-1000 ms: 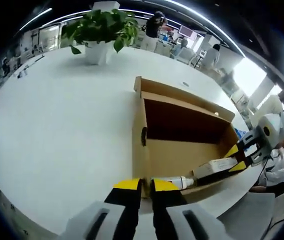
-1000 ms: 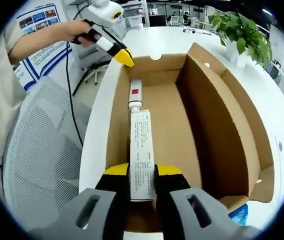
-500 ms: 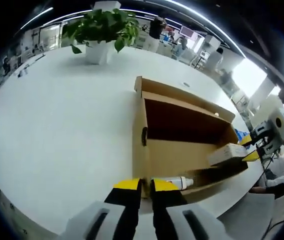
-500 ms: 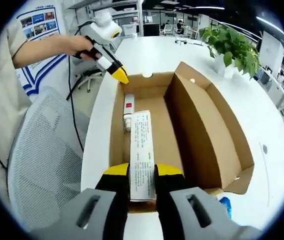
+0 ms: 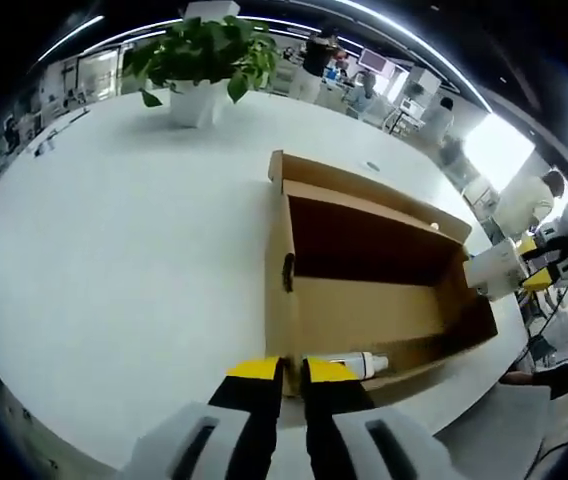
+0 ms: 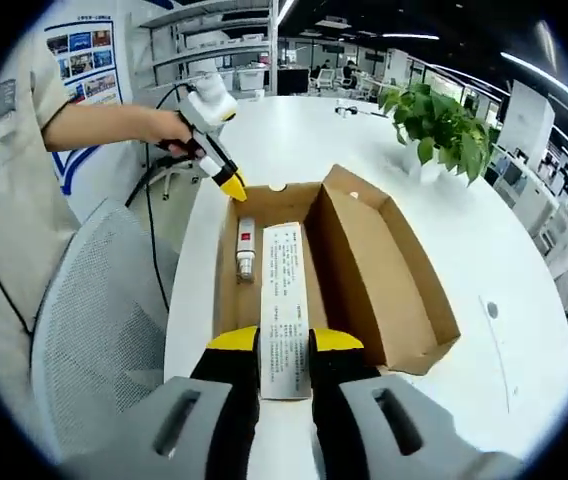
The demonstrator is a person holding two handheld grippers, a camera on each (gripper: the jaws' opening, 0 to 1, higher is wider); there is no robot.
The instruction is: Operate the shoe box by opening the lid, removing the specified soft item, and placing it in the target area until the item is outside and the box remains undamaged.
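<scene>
the shoe box (image 6: 364, 270) lies open on the white table (image 5: 114, 250), its lid folded back, so the opening looks done. i have the long white tube carton (image 6: 284, 310) clamped in my right gripper (image 6: 284, 345): the two yellow-tipped jaws are closed against its sides near the near end, and the rest of it reaches forward past my fingertips, over the box but raised above its floor. in the left gripper view the carton (image 5: 492, 270) hangs just beyond the far end of the box, so i judge it lifted out but not yet set down; placing it in the target area is what is left, and i cannot tell where that area is.

my left gripper (image 5: 282, 372) is pinched nearly closed on the near wall of the box (image 5: 364, 300), one fingertip (image 5: 254, 370) outside the cardboard edge and the other inside, steadying it. just beyond the inner tip, a small white bottle with a red label (image 5: 349, 366) lies on the box floor; in the right gripper view the bottle (image 6: 245, 248) lies just left of the carton, below it.
</scene>
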